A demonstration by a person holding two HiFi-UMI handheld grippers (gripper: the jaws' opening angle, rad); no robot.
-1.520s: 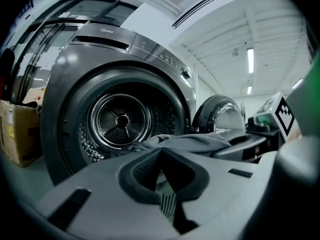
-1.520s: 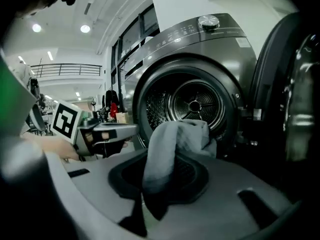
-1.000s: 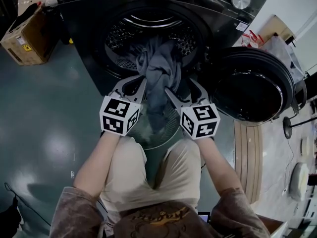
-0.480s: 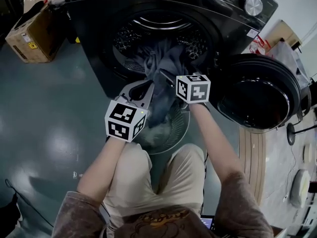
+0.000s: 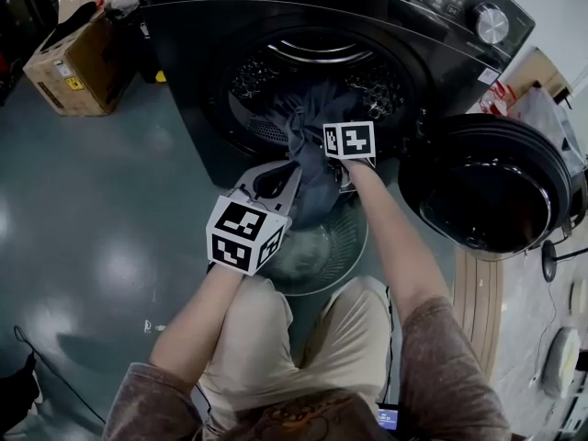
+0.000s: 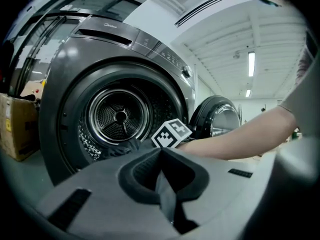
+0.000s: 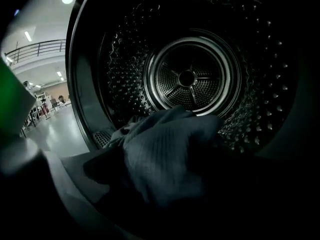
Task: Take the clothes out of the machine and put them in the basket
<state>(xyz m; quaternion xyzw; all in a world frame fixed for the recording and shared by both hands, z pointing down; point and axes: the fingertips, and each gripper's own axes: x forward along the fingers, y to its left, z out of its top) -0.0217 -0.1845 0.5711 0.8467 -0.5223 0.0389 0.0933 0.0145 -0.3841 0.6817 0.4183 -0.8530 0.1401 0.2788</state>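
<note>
Between the pads of your left gripper (image 6: 161, 154) a fold of the grey garment (image 6: 166, 196) is pinched. The jaws are closed on it, just outside the mouth of the machine (image 5: 276, 16). Your right gripper (image 5: 344, 129) is at the opening of the drum (image 7: 187, 79). Its jaws have just been opening and stand wide. Bunched grey cloth lies in the gap ahead of them, and the pads are not pressing on it.

The garment is half out. Part is heaped on the drum lip, and the rest hangs down the front towards the basket (image 5: 354, 263). The basket is on the floor right below the opening, between your knees and the machine. The door (image 5: 487, 191) is swung open to the right, clear of both arms.

Step in hand, as I read it: taking a second hold deeper on the load. Next move: close the right jaws on the heap. Then draw both grippers back and down so the piece clears the lip and drops in the basket. Watch for cloth snagging on the lip.
</note>
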